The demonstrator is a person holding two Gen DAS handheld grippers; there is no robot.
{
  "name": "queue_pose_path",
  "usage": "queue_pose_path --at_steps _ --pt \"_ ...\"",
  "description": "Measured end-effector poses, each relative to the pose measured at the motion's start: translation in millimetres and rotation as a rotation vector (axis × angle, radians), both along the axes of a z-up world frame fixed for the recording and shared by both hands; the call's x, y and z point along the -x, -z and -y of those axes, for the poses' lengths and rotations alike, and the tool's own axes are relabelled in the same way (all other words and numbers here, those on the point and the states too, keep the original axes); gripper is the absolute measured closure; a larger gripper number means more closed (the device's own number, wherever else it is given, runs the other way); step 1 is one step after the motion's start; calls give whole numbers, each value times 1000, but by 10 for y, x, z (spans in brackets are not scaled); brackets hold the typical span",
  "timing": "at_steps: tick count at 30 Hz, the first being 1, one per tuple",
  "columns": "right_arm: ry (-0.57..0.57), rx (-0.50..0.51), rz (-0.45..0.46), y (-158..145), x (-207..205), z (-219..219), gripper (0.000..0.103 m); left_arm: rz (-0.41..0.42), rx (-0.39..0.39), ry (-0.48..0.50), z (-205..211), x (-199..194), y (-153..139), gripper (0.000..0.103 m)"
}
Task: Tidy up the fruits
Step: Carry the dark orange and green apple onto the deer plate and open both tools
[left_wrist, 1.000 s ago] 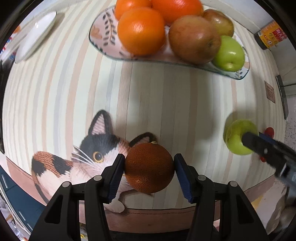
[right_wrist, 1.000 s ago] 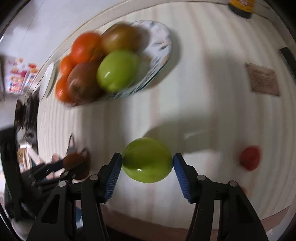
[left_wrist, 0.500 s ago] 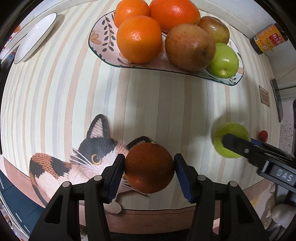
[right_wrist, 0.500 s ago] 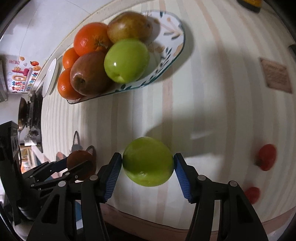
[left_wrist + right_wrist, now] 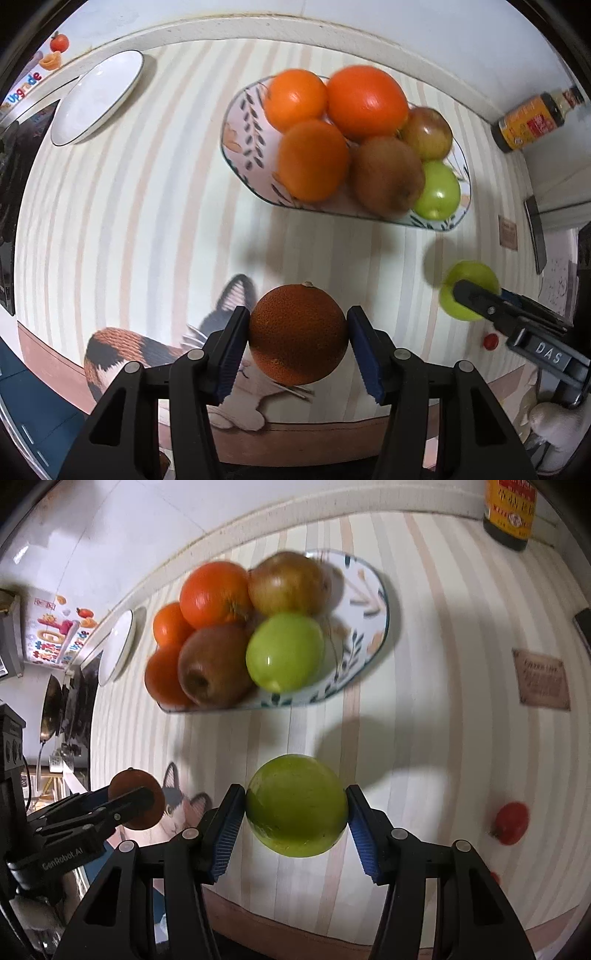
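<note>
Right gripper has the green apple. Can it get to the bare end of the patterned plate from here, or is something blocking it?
Probably yes. The right gripper is shut on the green apple, and only bare striped tablecloth lies between it and the patterned plate. The plate's end beyond its own green apple looks unoccupied.

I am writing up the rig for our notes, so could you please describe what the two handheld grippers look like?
Both are matte black plastic. The left gripper and right gripper each end in two angular arms with silver screw heads and ribbed blue pads inside the jaws. From the side, the right one carries raised "DAS" lettering, the left one "GenRobot.AI". No sleeves or cables are clearly visible.
</note>
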State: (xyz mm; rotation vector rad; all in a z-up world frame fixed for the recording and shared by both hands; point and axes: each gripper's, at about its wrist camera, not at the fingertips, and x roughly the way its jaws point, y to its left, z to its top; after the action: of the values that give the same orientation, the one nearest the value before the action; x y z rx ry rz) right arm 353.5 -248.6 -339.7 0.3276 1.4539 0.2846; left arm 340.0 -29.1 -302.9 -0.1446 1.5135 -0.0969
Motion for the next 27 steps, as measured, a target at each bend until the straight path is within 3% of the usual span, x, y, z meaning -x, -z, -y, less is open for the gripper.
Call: queue_pose_path --at_steps 7,11,15,19,21,27 --pt "56 -26 36 -214 -149 215 45 15 51 -78 -296 -149 -166 51" --pt "67 -10 62 -320 -359 377 45 56 41 -83 -395 -443 -340 51" --pt "-12 85 66 -357 -731 404 45 60 20 -59 -424 -778 -371 51" --pt "-53 161 58 -300 -1016 393 45 28 11 -79 -461 -1135 -207 51" --pt "-26 174 50 -260 -1103 406 45 4 36 -118 -525 -1248 -122 51" --pt "209 115 69 -116 -1079 504 45 -43 139 -285 -682 -1374 128 51"
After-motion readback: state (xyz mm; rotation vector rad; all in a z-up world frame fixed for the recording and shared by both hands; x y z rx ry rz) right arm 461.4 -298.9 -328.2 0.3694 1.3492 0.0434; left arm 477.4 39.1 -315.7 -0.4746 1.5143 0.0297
